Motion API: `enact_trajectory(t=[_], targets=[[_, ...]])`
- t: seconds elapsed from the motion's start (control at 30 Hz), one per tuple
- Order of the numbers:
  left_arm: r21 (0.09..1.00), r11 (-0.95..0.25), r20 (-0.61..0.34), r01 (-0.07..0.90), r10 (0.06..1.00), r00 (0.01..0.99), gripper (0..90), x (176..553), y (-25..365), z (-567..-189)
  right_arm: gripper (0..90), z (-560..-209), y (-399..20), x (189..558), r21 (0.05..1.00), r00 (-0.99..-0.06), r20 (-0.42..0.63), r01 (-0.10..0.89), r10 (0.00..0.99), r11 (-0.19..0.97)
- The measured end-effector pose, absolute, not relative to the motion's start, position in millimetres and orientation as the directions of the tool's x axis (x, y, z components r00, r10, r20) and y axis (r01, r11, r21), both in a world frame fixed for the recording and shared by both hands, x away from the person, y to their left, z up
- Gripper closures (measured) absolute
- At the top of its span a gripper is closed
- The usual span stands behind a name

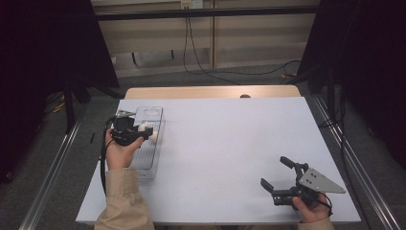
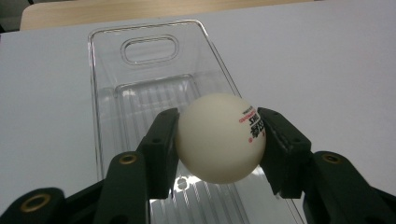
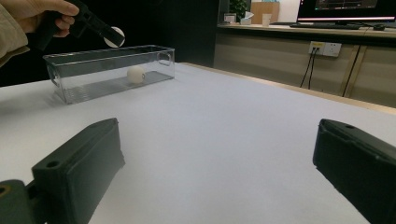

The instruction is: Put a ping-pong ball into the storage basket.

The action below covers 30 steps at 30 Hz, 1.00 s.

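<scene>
While the left gripper [image 1: 154, 132] hangs over the clear plastic bin [image 1: 143, 165], its two black jaws are clamped on a white table tennis ball [image 2: 220, 137], one pad on each side of it. Red and black print shows on the ball's right flank in the left gripper view. Seen from the right gripper view, the held ball [image 3: 115, 36] sits above the bin's rim [image 3: 108, 50], clear of the walls. A second white ball [image 3: 136, 73] lies on the ribbed floor inside the bin, below the held one, towards the end with the handle cut-out [image 2: 150, 49]. The bin stands lengthwise near the left edge of the white table [image 1: 225, 143].

Well away from the bin, near the table's front right corner, the right gripper [image 1: 276, 173] rests in the person's hand with its jaws spread wide apart and nothing between them; only bare tabletop lies between its pads in the right gripper view.
</scene>
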<state>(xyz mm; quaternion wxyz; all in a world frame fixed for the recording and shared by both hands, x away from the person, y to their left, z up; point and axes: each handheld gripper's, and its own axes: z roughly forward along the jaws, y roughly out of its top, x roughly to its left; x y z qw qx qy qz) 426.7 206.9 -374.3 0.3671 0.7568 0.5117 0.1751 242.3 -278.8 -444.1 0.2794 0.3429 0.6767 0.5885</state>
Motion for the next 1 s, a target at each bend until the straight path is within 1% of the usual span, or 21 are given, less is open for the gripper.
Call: enact_trajectory(t=[0.37, 0.77, 1.0], targets=[[0.733, -0.196, -0.11, 0.651, 0.91, 0.399, 51.0, 425.7, 209.6, -376.7, 0.7, -444.1, -278.6, 242.6, 0.988, -0.611, 0.023, 0.134, 0.792, 0.075], [0.715, -0.215, -0.093, 0.665, 0.914, 0.396, 50.9, 427.1, 208.9, -380.7, 0.7, -444.0, -278.9, 242.6, 0.988, -0.611, 0.024, 0.133, 0.791, 0.073], [0.714, -0.207, -0.101, 0.669, 0.915, 0.39, 50.9, 427.5, 210.8, -383.8, 0.8, -444.0, -278.6, 242.9, 0.988, -0.61, 0.024, 0.133, 0.792, 0.073]])
